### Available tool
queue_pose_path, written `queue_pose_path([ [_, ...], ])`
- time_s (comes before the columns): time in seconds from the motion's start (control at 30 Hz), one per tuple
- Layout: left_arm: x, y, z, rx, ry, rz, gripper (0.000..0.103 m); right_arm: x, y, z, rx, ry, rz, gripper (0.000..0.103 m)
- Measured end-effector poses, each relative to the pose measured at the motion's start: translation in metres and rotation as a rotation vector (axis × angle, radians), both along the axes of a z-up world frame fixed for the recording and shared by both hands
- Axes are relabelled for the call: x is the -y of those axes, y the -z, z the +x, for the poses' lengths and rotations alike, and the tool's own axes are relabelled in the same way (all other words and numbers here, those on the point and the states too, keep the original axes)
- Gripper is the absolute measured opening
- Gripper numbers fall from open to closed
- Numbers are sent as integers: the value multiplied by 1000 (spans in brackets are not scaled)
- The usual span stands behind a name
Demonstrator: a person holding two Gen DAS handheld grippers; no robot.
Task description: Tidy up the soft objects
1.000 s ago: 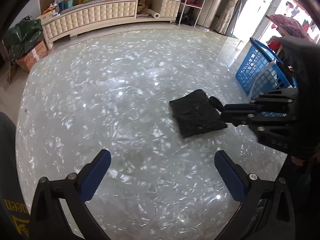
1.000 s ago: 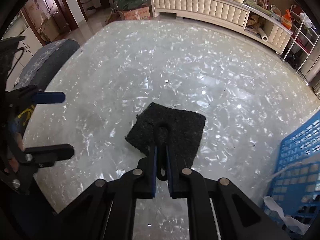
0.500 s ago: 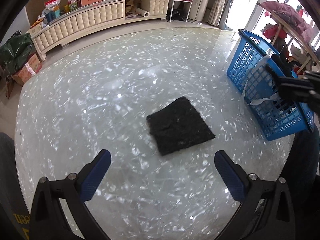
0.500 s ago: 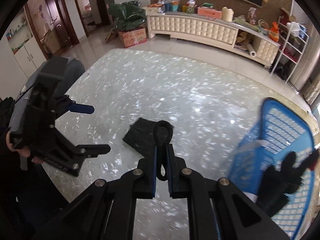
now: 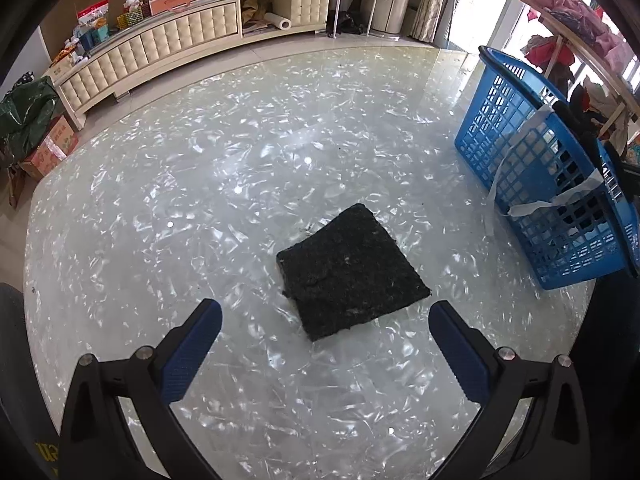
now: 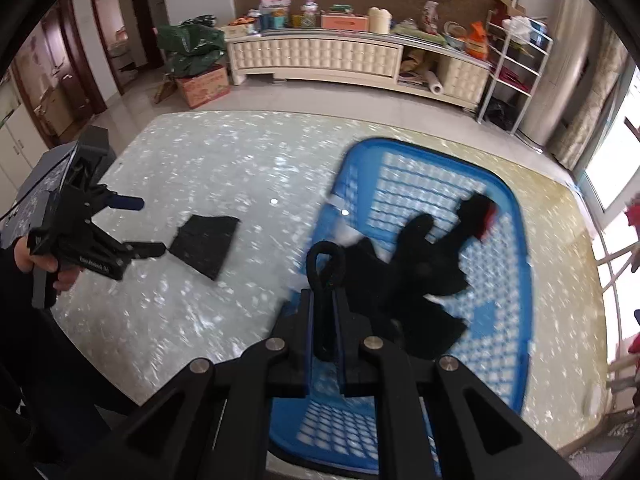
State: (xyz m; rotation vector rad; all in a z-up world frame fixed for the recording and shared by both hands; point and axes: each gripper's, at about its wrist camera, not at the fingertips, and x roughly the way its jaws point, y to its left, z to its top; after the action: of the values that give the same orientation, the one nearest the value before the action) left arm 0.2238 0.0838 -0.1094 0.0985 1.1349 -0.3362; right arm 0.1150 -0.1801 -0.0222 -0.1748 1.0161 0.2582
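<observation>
A folded black cloth (image 5: 352, 270) lies flat on the glossy marbled table (image 5: 200, 184); it also shows in the right wrist view (image 6: 206, 244). My left gripper (image 5: 324, 344) is open and empty, just short of the cloth. My right gripper (image 6: 323, 320) is shut on a black fabric loop (image 6: 326, 264) and hangs over the blue basket (image 6: 516, 280). Black soft items (image 6: 420, 276) lie inside that basket. The basket stands at the table's right edge in the left wrist view (image 5: 536, 184).
A white strip (image 5: 532, 204) hangs on the basket's side. A cream cabinet (image 5: 160, 48) with clutter lines the far wall. A green bag and cardboard box (image 6: 196, 68) sit on the floor. A clothes rack (image 5: 576, 28) stands behind the basket.
My right gripper has lifted the black loop off the cloth and swung right over the basket. My left gripper has stayed open and turned toward the cloth.
</observation>
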Motion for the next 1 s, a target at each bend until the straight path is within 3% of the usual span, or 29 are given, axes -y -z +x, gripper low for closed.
queue_pose_path([
  [0.33, 10, 17, 20, -24, 41, 25, 103, 35, 8, -18, -59, 87, -35, 8],
  [0.6, 27, 27, 31, -25, 160, 55, 103, 53, 17, -21, -128, 123, -39, 8],
  [0.83, 34, 51, 48, -61, 155, 89, 103, 59, 22, -18, -168, 150, -59, 8],
  [1.0, 33, 60, 57, -81, 133, 72, 103, 61, 26, -16, -190, 167, -82, 8],
])
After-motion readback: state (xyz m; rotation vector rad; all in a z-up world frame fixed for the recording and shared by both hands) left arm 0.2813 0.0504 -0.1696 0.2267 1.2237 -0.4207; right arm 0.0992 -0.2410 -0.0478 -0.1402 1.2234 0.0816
